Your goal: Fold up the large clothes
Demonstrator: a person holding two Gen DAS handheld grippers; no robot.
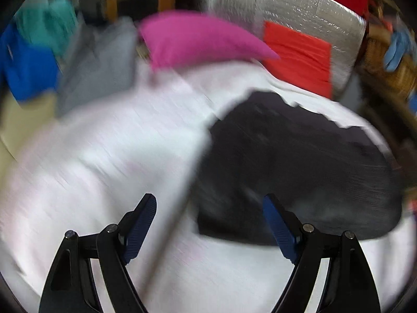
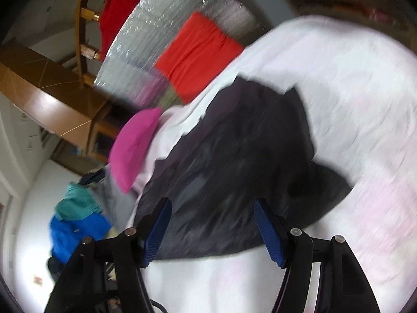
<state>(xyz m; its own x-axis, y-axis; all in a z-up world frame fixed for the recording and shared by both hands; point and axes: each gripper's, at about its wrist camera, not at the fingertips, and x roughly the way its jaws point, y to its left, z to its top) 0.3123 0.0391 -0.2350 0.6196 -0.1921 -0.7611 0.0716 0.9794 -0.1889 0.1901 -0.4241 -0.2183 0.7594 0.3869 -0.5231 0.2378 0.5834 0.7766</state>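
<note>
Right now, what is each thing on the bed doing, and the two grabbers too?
Black garment: spread out, rumpled, on the white sheet.
Orange-red cloth: folded flat on the silver mat.
Pink pillow: lying at the sheet's edge.
Pile of blue, teal and grey clothes: heaped, unfolded.
Left gripper: fingers open, holding nothing.
Right gripper: fingers open, holding nothing.

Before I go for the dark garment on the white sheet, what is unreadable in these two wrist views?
- Dark garment: motion blur in both views hides its seams, folds and garment type.
- Its near edge in the right wrist view: partly behind the open right gripper.
- Left gripper: open and empty; blur leaves its height above the white sheet unclear.
- Pile of blue, teal and grey clothes: smeared together, number unclear.
</note>
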